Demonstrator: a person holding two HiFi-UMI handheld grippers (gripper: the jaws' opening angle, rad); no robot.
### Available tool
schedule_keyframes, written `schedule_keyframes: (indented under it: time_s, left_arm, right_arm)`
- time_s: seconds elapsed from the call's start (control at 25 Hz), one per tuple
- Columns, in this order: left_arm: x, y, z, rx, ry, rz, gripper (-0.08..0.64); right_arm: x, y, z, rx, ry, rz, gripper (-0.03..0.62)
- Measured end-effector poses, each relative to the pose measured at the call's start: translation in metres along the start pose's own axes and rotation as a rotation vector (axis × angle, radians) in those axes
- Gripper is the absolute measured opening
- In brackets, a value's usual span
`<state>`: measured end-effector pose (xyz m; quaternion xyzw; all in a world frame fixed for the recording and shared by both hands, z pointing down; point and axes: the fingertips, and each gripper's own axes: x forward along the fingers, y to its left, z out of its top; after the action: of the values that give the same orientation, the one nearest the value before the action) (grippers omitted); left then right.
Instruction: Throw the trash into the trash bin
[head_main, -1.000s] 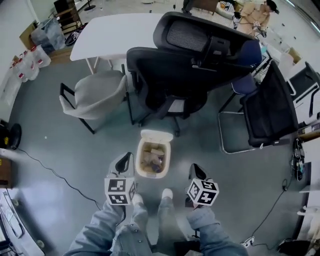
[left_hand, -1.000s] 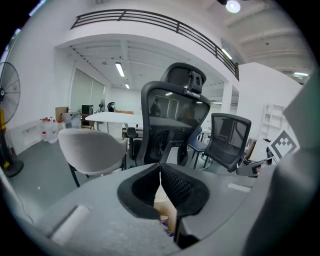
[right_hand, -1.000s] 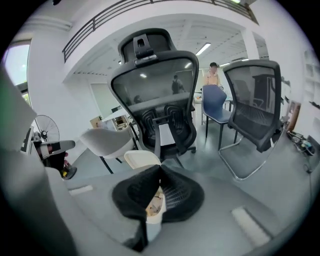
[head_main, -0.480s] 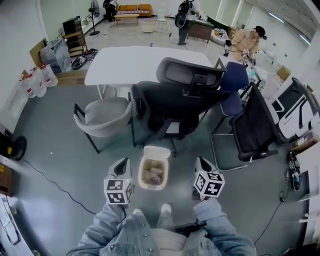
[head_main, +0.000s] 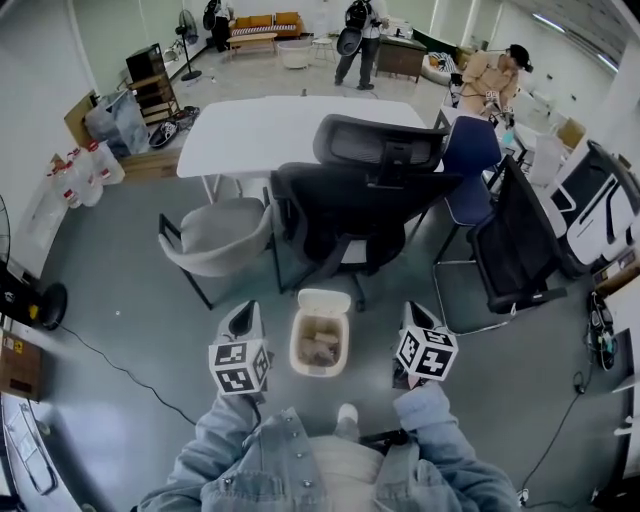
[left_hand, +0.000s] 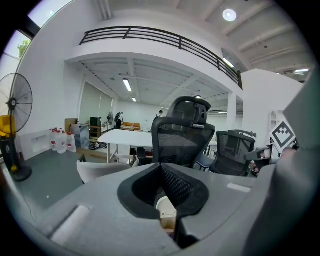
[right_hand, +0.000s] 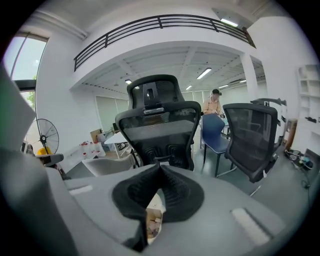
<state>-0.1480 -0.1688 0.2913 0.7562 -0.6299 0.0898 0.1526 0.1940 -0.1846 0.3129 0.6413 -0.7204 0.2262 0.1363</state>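
A cream trash bin (head_main: 298, 345) stands on the grey floor just ahead of the person's feet, its lid (head_main: 325, 300) flipped open at the far side. Crumpled paper trash (head_main: 320, 349) lies inside it. My left gripper (head_main: 244, 313) hangs to the left of the bin and my right gripper (head_main: 413, 314) to the right, both raised above it. Each is shut with nothing held. In the left gripper view the jaws (left_hand: 161, 167) meet at the tip, and the bin (left_hand: 165, 206) shows through the gap below. The right gripper view is alike: shut gripper (right_hand: 160, 167), bin (right_hand: 152, 220) beneath.
Two black office chairs (head_main: 350, 215) stand right behind the bin, a grey chair (head_main: 215, 240) to the left, a blue chair (head_main: 470, 150) and another black one (head_main: 520, 250) to the right. Beyond them is a white table (head_main: 270, 130). A cable (head_main: 120, 360) crosses the floor at left.
Both grippers have risen away from the bin and the head camera has lifted with them, so the bin looks smaller and more of the room shows.
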Motion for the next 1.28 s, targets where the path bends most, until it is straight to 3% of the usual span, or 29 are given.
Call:
schedule_keyframes:
  time_s: [0.36,0.56,1.28]
  left_arm:
    - [0.004,-0.006,0.002,0.001,-0.003,-0.002,0.009]
    - [0.005,-0.006,0.002,-0.006,-0.005,-0.001,0.009]
    - [-0.01,-0.005,-0.008,-0.044,-0.01,0.014,0.009]
  right_arm:
    - [0.004,0.002,-0.003,-0.023,0.027,-0.003,0.003]
    - [0.001,0.0,0.002,-0.082,0.035,-0.044,0.003]
    - [-0.011,0.008,0.004,-0.094,0.032,-0.028,0.003]
